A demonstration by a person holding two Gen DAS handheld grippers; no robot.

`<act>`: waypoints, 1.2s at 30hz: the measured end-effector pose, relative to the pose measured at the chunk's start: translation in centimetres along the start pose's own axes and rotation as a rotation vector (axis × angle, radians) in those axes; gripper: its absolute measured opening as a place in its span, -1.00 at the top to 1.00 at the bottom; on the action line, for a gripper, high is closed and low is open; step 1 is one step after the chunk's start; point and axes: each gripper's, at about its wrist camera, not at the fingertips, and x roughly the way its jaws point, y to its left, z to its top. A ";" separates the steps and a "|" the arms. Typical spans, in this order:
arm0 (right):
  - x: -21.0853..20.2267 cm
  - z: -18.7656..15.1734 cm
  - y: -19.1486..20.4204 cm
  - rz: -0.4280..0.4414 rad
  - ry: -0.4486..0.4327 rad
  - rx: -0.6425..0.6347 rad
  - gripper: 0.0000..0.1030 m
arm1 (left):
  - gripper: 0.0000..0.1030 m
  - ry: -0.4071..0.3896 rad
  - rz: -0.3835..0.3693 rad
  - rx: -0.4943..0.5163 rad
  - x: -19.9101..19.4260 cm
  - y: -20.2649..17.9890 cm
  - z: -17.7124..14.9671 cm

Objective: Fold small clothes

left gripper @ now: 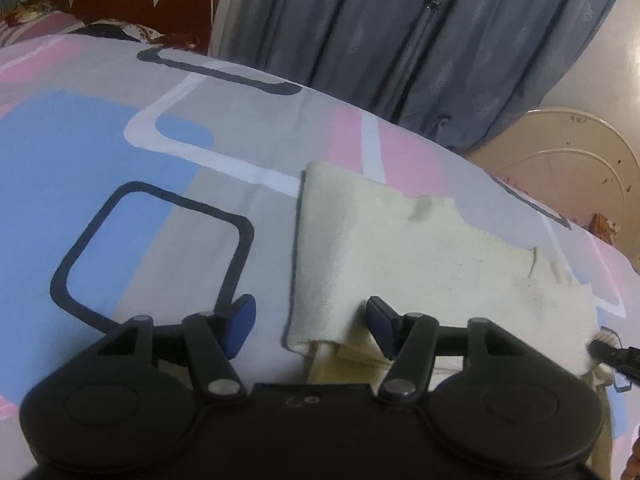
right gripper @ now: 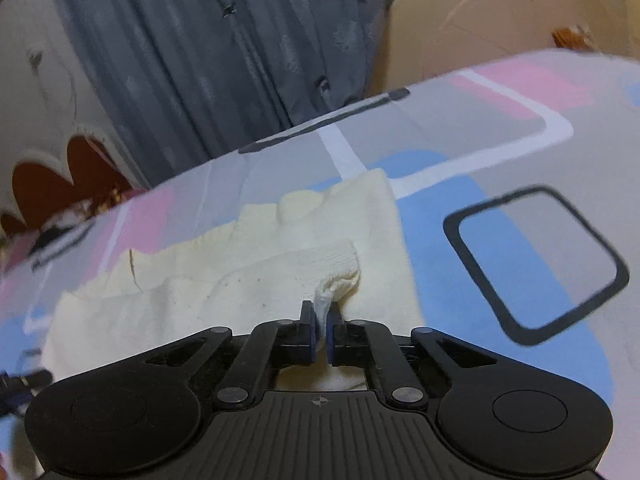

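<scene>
The right gripper (right gripper: 320, 316) has its jaws clenched on a bunched fold of cream cloth (right gripper: 248, 280); the left gripper (left gripper: 310, 320) stands released astride the cloth's edge at lower centre. The cloth lies on a patterned bedsheet (left gripper: 100, 152).

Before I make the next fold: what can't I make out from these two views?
- Left wrist view: cloth near edge, hidden under left gripper.
- Right wrist view: cloth's near part behind right gripper; far edge rumpled, layers unclear.
- Both views blurred; garment type unclear.
</scene>
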 end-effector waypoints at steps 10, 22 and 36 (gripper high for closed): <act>-0.6 -1.0 -0.8 -0.071 -0.010 -0.104 0.94 | -0.19 -0.018 0.057 0.068 0.6 -0.9 -0.7; -1.7 0.1 -2.0 -0.136 -0.131 -0.041 0.85 | -0.12 -0.095 -0.001 0.096 -0.8 -2.7 2.0; 4.2 1.2 1.0 -0.091 -0.022 -0.223 0.86 | -0.15 -0.025 -0.010 0.110 5.2 -4.1 2.8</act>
